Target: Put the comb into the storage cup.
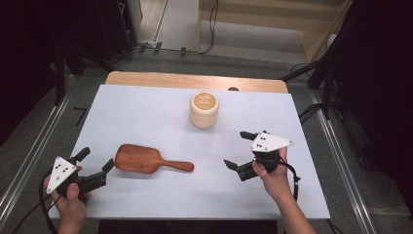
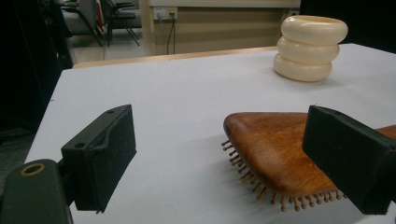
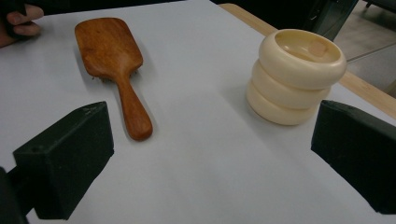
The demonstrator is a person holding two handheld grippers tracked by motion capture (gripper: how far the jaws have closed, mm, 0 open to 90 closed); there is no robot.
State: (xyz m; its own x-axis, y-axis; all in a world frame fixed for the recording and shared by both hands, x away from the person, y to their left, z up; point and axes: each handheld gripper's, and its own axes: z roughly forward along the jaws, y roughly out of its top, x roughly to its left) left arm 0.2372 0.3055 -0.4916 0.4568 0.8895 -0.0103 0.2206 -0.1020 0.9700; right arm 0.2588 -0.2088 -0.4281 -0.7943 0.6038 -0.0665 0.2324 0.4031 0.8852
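We find the wooden hairbrush (image 1: pixel 148 159) lying bristles down on the white table (image 1: pixel 160 117), handle toward the right. The left gripper (image 1: pixel 95 161) stands wide, gripping nothing, one jaw just beside the brush head. The right gripper (image 1: pixel 239 149) is likewise wide and empty, well apart from the brush. A cream ribbed cup (image 1: pixel 204 109) stands upright farther back.

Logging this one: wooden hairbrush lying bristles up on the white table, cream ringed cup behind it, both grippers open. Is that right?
One detail is off: the hairbrush lies bristles down, its smooth wooden back facing up. The left gripper view shows the bristles pointing at the white table. The rest holds: the cream ringed cup stands behind it, and the left gripper and right gripper are both open.
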